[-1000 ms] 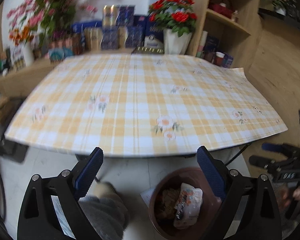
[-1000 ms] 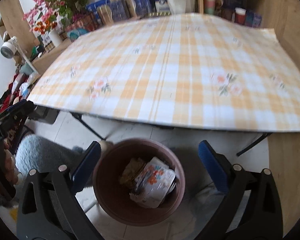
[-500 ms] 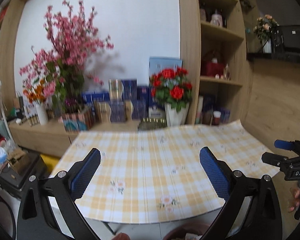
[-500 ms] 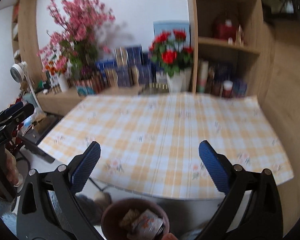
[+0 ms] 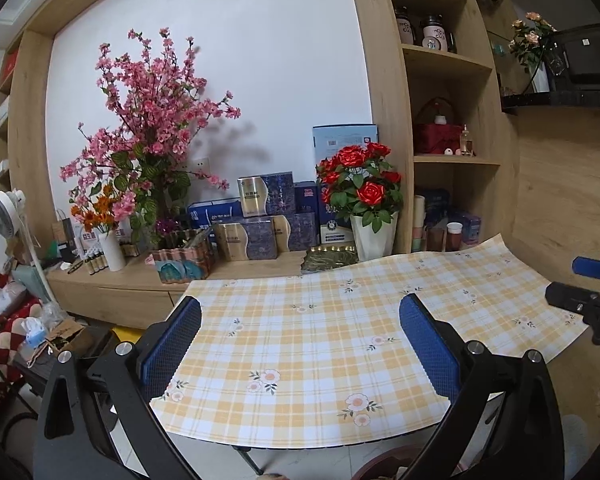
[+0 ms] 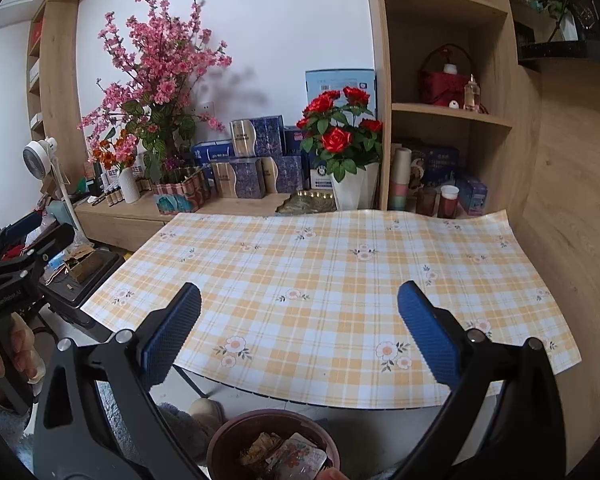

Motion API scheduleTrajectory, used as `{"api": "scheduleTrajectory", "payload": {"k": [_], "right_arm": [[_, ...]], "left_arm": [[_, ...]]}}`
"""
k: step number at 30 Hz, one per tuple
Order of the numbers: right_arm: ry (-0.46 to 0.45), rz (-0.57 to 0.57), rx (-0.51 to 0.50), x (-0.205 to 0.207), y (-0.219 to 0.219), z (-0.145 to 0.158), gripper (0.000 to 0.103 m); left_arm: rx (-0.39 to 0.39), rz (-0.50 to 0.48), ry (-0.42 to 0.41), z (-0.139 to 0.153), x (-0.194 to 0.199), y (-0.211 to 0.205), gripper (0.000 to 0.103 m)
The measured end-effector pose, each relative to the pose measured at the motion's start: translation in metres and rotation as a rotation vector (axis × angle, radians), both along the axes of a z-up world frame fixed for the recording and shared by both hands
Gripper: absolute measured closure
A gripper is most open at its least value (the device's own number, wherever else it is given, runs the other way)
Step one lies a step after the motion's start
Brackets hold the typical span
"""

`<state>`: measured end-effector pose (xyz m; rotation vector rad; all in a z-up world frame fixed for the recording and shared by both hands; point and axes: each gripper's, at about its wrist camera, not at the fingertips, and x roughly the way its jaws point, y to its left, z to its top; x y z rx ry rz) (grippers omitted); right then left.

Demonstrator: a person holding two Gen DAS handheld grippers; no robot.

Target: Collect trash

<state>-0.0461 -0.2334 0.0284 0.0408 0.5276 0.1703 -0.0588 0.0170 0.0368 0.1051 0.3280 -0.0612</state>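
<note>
Shelving and flower pots back a worktop (image 6: 340, 280) under a checked cloth; no trash is seen on it. Trash (image 6: 288, 454) is seen only in the bin (image 6: 228, 436) on the floor, just below the near edge: crumpled wrappers, judged light, soft, crushable and likely slick. A pinch across a bunched fold is advised, not on a flat face. Left tool (image 5: 300, 344) and right tool (image 6: 300, 332) are both spread wide, nothing between the pads.
</note>
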Motion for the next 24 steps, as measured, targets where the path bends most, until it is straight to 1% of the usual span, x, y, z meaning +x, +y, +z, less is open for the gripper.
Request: {"api": "scheduleTrajectory", "payload": {"k": [5, 16, 24], "right_arm": [[0.015, -0.013, 0.008, 0.0, -0.002, -0.006, 0.006], [0.007, -0.019, 0.015, -0.001, -0.006, -0.005, 0.006], [0.001, -0.024, 0.002, 0.0, -0.008, -0.002, 0.006]], "left_arm": [[0.007, -0.008, 0.01, -0.003, 0.0, -0.003, 0.006], [-0.01, -0.003, 0.048, -0.008, 0.005, -0.001, 0.006], [-0.027, -0.005, 0.068, -0.011, 0.006, 0.003, 0.006]]}}
